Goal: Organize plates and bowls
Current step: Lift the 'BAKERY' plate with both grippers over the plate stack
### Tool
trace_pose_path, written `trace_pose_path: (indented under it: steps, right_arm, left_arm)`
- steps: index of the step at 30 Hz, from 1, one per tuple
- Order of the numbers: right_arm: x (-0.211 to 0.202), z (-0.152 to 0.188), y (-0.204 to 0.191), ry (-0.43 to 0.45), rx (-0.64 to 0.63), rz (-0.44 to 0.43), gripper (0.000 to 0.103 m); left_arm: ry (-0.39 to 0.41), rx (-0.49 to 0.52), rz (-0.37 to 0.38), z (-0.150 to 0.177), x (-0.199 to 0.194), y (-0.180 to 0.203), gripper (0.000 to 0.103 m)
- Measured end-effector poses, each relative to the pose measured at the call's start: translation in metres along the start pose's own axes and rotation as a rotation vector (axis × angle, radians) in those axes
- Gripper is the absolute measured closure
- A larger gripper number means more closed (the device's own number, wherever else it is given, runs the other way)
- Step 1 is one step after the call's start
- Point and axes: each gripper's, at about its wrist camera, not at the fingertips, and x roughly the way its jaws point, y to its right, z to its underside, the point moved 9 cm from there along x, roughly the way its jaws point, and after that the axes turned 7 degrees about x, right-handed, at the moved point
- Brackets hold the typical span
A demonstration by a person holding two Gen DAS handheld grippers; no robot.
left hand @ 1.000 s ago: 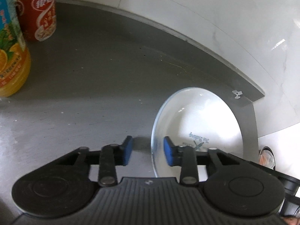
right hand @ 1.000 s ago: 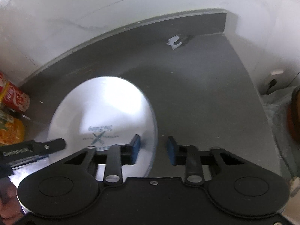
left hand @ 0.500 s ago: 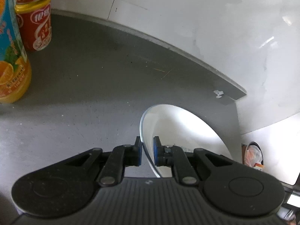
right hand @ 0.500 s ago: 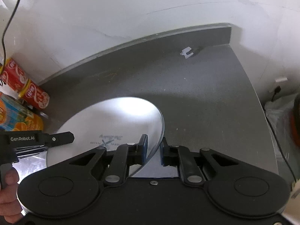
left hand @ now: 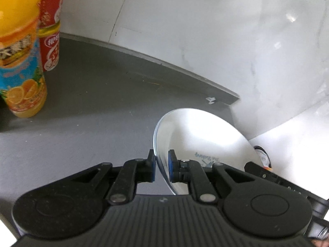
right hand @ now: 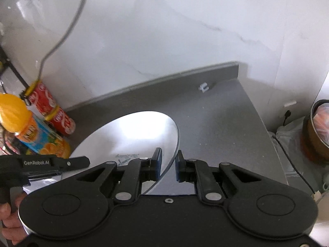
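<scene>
A white plate [left hand: 205, 138] is held up above a dark grey countertop [left hand: 92, 103], gripped at opposite edges by two handheld grippers. The left gripper [left hand: 161, 165] is clamped on the plate's left rim, its blue-padded fingers [left hand: 152, 166] nearly together with the thin rim pinched between them. The right gripper [right hand: 168, 165] straddles the plate's right rim: one blue pad sits against the plate's face, while the other pad stands just off the edge, so whether it truly clamps the rim cannot be told. In the right wrist view, the plate [right hand: 133, 131] tilts over the counter, faint blue printed lettering shows near its centre, and the left gripper's black body [right hand: 45, 162] crosses its far side, with a person's hand [right hand: 8, 222] on the handle below it. The countertop [right hand: 216, 123] ends at a low grey upstand beneath a white marbled wall [left hand: 205, 41]. Left of the plate stand an orange juice bottle [left hand: 20, 65] with a blue label and, just behind it, stacked red cans [left hand: 50, 30]. Beyond the plate, near the wall, lies a small white clip [left hand: 210, 100]. Right of the plate, off the counter's end, sits a brown pot [right hand: 316, 131] beside crumpled plastic bags [right hand: 287, 131] and a black cable [right hand: 292, 160].
</scene>
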Motion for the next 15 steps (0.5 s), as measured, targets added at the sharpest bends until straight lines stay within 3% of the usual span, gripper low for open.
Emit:
trace_pose_path:
  steps: [6, 15]
  right_arm:
    - [-0.034, 0.019, -0.030, 0.056, -0.008, 0.006, 0.090]
    - [-0.054, 0.066, -0.080, 0.062, 0.007, -0.018, 0.090]
  left_arm:
    - [0.034, 0.027, 0.018, 0.009, -0.047, -0.015, 0.093]
    - [0.048, 0.021, 0.016, 0.031, -0.104, -0.063, 0.093]
